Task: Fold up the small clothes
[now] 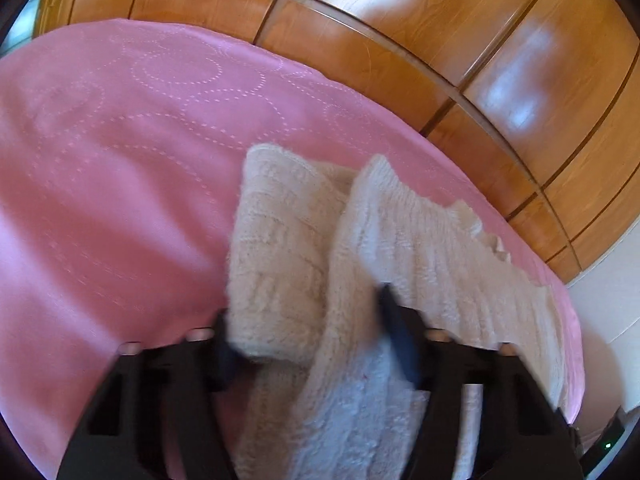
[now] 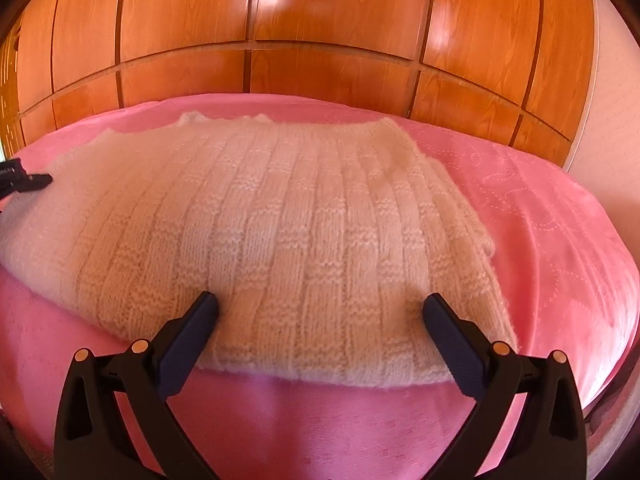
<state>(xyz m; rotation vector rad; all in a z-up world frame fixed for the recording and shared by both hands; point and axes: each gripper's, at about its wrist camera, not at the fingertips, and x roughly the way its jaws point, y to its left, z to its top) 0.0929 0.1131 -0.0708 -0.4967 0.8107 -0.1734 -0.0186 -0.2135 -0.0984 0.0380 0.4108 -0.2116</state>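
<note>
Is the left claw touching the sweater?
Touching. In the left wrist view the left claw has the cream sweater bunched between its fingers, pressed against both.

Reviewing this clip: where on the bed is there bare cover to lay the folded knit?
Bare pink bedcover stretches wide beside the cream sweater, away from the wooden wardrobe. A narrower strip lies between the sweater's hem and the near edge. Crowded where the left gripper pinches the knit.

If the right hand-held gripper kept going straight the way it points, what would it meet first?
The cream knitted sweater on the pink bedspread. The right hand-held gripper is open, fingertips over the sweater's near hem, apparently touching or nearly so; depth is unclear.
</note>
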